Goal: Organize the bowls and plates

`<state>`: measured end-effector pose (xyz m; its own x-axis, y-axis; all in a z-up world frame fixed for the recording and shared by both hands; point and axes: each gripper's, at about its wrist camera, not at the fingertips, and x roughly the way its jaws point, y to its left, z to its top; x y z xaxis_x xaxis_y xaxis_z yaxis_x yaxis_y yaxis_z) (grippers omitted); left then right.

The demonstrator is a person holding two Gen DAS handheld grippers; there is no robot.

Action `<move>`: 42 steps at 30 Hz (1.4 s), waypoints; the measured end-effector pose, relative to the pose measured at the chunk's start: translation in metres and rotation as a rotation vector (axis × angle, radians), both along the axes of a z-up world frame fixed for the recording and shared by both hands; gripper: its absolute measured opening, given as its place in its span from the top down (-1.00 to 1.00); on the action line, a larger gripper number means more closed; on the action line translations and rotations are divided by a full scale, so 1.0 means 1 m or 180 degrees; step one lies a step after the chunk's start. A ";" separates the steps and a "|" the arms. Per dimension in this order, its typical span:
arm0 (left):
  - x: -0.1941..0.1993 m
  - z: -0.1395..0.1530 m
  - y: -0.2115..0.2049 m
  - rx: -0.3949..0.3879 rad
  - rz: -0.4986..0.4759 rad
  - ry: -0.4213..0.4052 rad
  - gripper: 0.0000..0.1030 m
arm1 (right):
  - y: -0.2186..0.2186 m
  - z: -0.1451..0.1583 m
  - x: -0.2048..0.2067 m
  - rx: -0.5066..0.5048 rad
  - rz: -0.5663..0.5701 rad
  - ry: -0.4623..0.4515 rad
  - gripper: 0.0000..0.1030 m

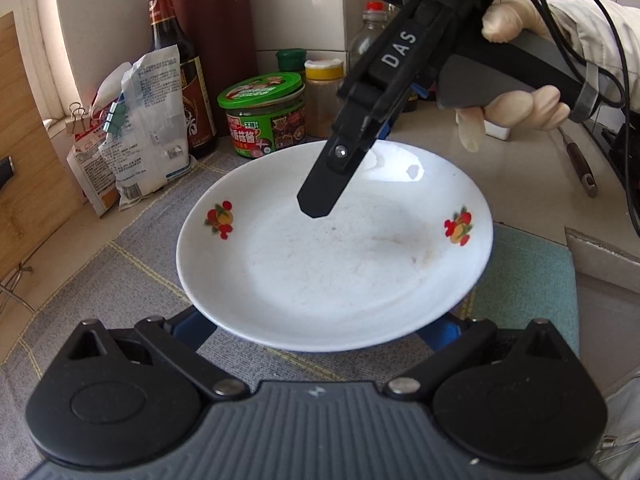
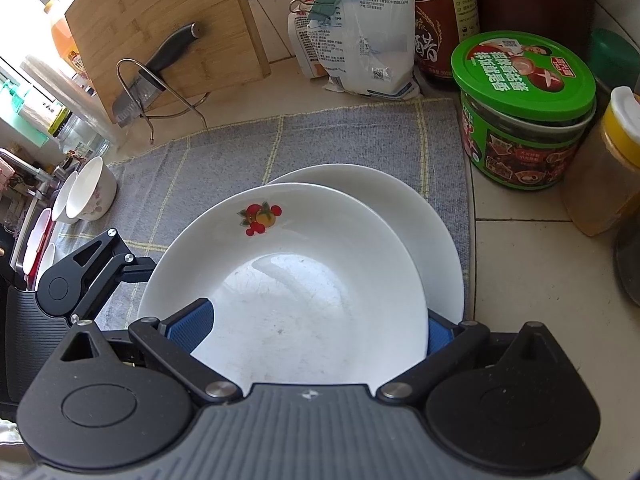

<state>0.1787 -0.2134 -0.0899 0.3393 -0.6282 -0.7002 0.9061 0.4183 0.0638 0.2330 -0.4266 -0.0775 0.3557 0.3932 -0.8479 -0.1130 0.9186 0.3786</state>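
Plate: white glazed ceramic plate with red fruit decals (image 2: 288, 280), over grey checked cloth (image 2: 224, 168), rim overlapping plain white plate (image 2: 432, 232) toward 1 o'clock.
Right tongs (image 2: 308, 334): closed across its near rim.
Left tongs (image 1: 320, 328): spread wide beneath, grip unclear.
Handling: stiff, slick, breakable; rim hold best.

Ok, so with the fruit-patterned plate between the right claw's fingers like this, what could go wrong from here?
The white fruit-patterned plate sits tilted across the right claw, and I cannot tell how firmly it is gripped, so it may slip. It overlaps the plain white plate off-centre, so the stack could rock. The green-lidded sauce jar stands close and might get knocked.
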 end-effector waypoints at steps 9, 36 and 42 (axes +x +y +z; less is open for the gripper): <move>0.006 -0.003 -0.005 0.0057 0.0038 0.0045 -0.98 | -0.002 -0.003 -0.001 -0.0066 -0.0028 0.0050 -1.00; 0.009 0.001 -0.007 0.0158 0.0138 0.0054 -0.99 | -0.008 0.003 -0.013 -0.0018 -0.0111 -0.0007 -1.00; 0.006 0.002 -0.006 0.0137 0.0115 -0.0008 -0.99 | -0.009 0.006 -0.017 -0.0038 -0.0140 -0.0025 -1.00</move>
